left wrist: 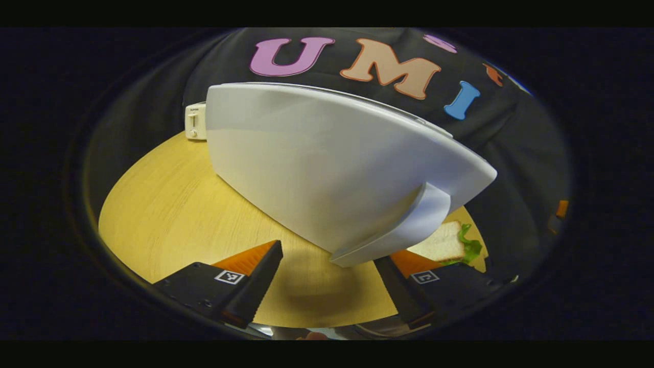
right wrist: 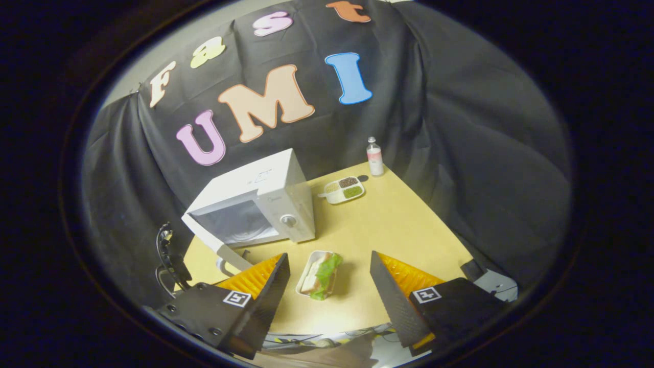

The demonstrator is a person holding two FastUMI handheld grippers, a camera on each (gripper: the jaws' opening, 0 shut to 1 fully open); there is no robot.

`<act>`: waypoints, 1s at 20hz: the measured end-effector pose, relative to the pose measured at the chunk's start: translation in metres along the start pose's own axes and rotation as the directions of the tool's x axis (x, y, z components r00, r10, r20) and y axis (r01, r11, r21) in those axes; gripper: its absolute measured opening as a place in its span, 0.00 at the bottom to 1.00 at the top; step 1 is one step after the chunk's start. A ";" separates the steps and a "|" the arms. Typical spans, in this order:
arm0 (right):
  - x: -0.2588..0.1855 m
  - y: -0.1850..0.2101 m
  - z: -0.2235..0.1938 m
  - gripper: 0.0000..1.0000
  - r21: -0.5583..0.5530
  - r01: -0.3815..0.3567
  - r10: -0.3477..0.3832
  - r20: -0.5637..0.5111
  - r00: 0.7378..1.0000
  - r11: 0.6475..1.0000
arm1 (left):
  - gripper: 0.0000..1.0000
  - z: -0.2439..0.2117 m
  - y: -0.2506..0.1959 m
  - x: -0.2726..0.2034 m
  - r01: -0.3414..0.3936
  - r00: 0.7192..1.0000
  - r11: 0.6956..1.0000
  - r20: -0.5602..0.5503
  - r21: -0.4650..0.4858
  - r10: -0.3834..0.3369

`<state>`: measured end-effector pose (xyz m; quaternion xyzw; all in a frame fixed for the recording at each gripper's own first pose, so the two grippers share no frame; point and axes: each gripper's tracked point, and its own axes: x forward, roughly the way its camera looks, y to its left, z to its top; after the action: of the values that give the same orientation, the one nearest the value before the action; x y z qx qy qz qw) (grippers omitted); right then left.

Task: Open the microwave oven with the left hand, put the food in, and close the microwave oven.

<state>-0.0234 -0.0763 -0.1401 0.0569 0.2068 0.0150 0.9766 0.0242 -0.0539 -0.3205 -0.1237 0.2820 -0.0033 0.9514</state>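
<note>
Wood-grain counter [right wrist: 388,230] lies under both tools. Right tool [right wrist: 329,286], fingers spread, hovers above the sandwich [right wrist: 321,275] in its tray; beyond it stands the microwave [right wrist: 255,204], door ajar. Left tool [left wrist: 327,268] — fingers spread, gripping nothing — faces the door handle [left wrist: 403,230] just ahead.

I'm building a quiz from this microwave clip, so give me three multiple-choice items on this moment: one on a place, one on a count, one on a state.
1. Where does the sandwich tray lie?
A. on the table in front of the microwave
B. inside the microwave
C. on top of the microwave

2. How many compartments has the small dish beside the bottle?
A. one
B. three
C. five

3. How does the microwave door stand?
A. closed
C. removed
B. swung open

Answers: 1 A, the tray rests on the wooden table between the right gripper fingers' view. 2 B, three fillings show. 3 B, the door hangs out from the microwave; the left gripper sits open by its handle.
</note>
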 end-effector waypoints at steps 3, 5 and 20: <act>-0.005 0.020 -0.013 0.91 -0.001 0.000 0.000 -0.009 1.000 1.000 | 1.00 -0.004 0.012 -0.018 0.027 1.000 1.000 -0.013 0.010 -0.027; -0.008 0.034 -0.021 0.92 0.000 0.001 -0.001 -0.016 1.000 1.000 | 1.00 -0.009 0.023 -0.030 0.038 0.999 0.999 -0.018 0.015 -0.038; -0.013 0.102 -0.070 0.91 0.007 0.011 -0.011 -0.048 0.999 1.000 | 0.98 -0.029 0.167 -0.128 -0.093 0.995 0.994 0.029 -0.055 0.095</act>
<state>-0.0647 0.0314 -0.1868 0.0590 0.2304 0.0101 0.9713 -0.1093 0.1110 -0.3151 -0.1358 0.2723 0.0511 0.9512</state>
